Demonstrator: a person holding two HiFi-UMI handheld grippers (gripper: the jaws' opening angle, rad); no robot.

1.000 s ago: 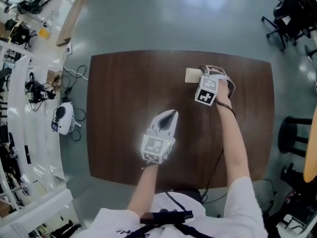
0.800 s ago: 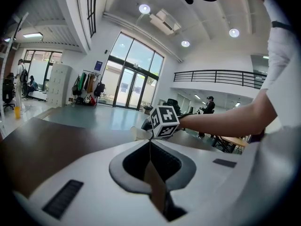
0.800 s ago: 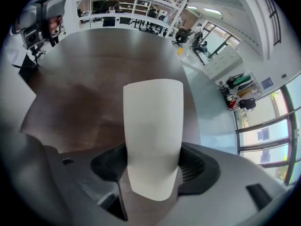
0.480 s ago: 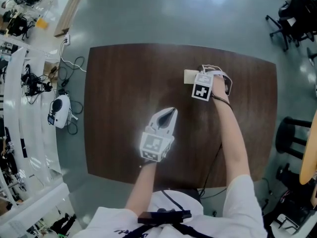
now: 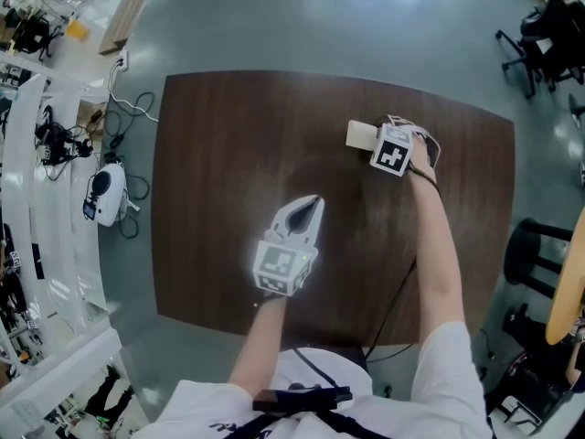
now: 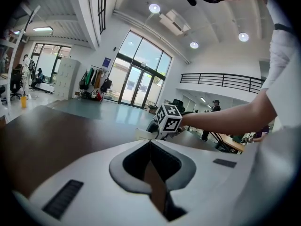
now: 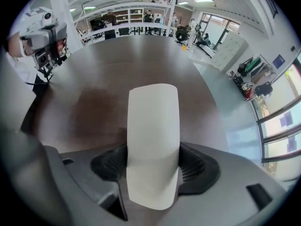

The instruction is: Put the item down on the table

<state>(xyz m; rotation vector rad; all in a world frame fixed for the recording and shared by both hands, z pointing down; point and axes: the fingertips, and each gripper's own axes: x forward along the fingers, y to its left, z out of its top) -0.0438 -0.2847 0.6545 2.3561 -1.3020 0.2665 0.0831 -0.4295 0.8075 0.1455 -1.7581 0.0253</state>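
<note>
— Cream block (image 7: 153,140): where is it?
— Clamped in the right gripper (image 5: 379,144), at the dark wood bench's (image 5: 228,154) far right part.
— And the left gripper (image 5: 313,207)?
— Jaws together, empty, mid-bench. Glossy grey floor (image 5: 274,16) all round, cables (image 5: 128,122) at the left.

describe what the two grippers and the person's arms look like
Both are pale plastic wedges with dark ribbed pads lining the jaws. The left gripper and the right gripper each carry a white cube printed with black square markers. A thin black cable trails back from the right one. The person wears a white short-sleeved top.
</note>
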